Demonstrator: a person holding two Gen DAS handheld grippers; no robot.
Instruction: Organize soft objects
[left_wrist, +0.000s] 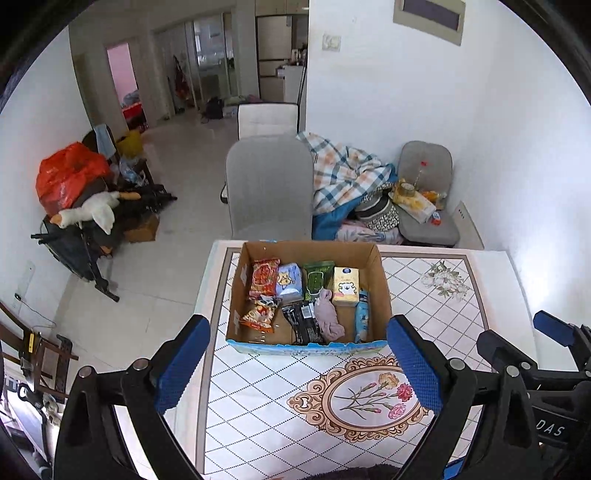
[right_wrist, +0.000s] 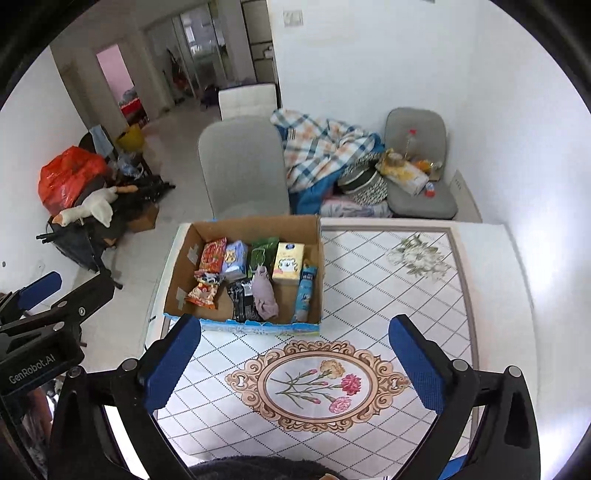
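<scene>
**Risk Assessment: Soft Items Packed in the Carton**

While both tongs hang spread and empty above the near edge of the surface, every soft item sits inside the cardboard box (left_wrist: 308, 295), which stands at the far edge of the surface (left_wrist: 461, 332), toward its far left corner.

1. **Contents.** A crumpled mauve cloth (left_wrist: 328, 314) lies in the middle of the box, draped partly over a black packet (left_wrist: 303, 321). A yellow tissue pack (left_wrist: 346, 286), a green pouch (left_wrist: 317, 277), a pale blue pack (left_wrist: 290, 282) and a red snack bag (left_wrist: 264, 277) line the far wall. A second snack bag (left_wrist: 258, 314) lies near the left wall, and a blue tube (left_wrist: 362, 314) leans along the right wall.

2. **Multiple pick-up.** Items touch or overlap. Closing on the cloth may catch the black packet beneath it, so that both lift together.

3. **Slippage.** Glossy pouches would likely slide or crush between the pads; a loose cloth may sag and snag on the carton rim.

4. **Carton displacement.** The box appears light and stands close to the far edge. A push against its walls could shift it toward a fall onto the grey chair (left_wrist: 269, 192) behind.

5. **Tong interference.** The left tongs (left_wrist: 299, 365) and right tongs (right_wrist: 295, 363) hang side by side. Simultaneous entry into the narrow carton risks collision.
</scene>
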